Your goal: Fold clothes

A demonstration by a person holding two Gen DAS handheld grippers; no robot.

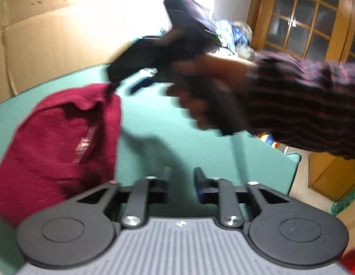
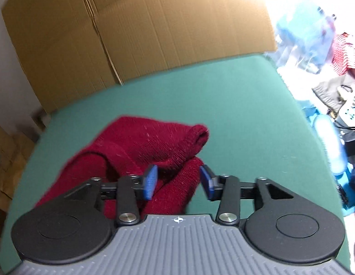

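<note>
Red sweater (image 2: 140,155) lies bunched on the green desk (image 2: 223,105). Both grippers, left (image 1: 182,178) and right (image 2: 178,181), have jaws apart, empty. Mid-fold; next, re-grab an edge.

Cardboard box (image 2: 154,29) behind green table (image 2: 223,105), wooden glazed door (image 1: 305,16)

Dark red knit sweater (image 2: 140,151) on green tabletop (image 2: 223,96); plain brown cardboard (image 2: 154,29) behind tabletop; dark plaid sleeve (image 1: 303,103); blue pads (image 2: 151,181) on black-and-grey tool (image 2: 178,180).

Dark plaid sleeve (image 1: 303,105), blue-padded claws (image 2: 178,182)
</note>
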